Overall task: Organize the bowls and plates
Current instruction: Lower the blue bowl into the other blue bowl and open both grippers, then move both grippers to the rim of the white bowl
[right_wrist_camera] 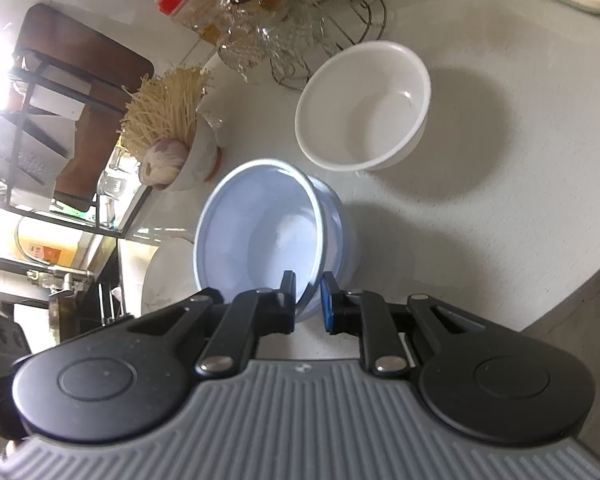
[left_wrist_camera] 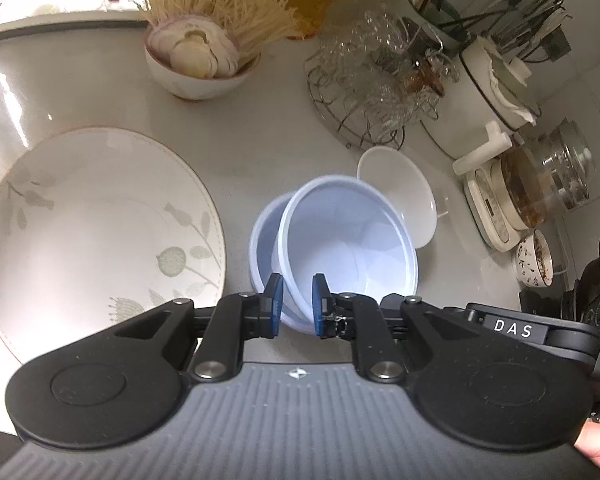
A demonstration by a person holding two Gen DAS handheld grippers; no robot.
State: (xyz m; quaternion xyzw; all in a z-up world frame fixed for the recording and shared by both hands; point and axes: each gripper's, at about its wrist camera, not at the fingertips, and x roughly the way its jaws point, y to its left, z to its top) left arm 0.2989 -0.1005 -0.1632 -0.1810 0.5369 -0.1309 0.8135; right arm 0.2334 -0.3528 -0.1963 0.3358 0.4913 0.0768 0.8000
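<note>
A pale blue bowl (left_wrist_camera: 340, 240) sits tilted inside a second pale blue bowl (left_wrist_camera: 262, 240) on the grey counter. My left gripper (left_wrist_camera: 298, 304) has its two blue pads on either side of the upper bowl's near rim. In the right wrist view the same tilted bowl (right_wrist_camera: 260, 236) rests in the lower bowl (right_wrist_camera: 340, 240), and my right gripper (right_wrist_camera: 308, 300) straddles its near rim. A white bowl (right_wrist_camera: 364, 108) stands upright behind them; it also shows in the left wrist view (left_wrist_camera: 400, 196). A large white plate (left_wrist_camera: 92, 232) with leaf pattern lies to the left.
A bowl of onion and enoki mushrooms (left_wrist_camera: 196, 60) stands at the back. A wire basket of glassware (left_wrist_camera: 380, 80), a white pot (left_wrist_camera: 488, 96), a glass kettle (left_wrist_camera: 540, 184) and a small cup (left_wrist_camera: 536, 258) line the right side. The counter edge (right_wrist_camera: 572, 292) drops off at right.
</note>
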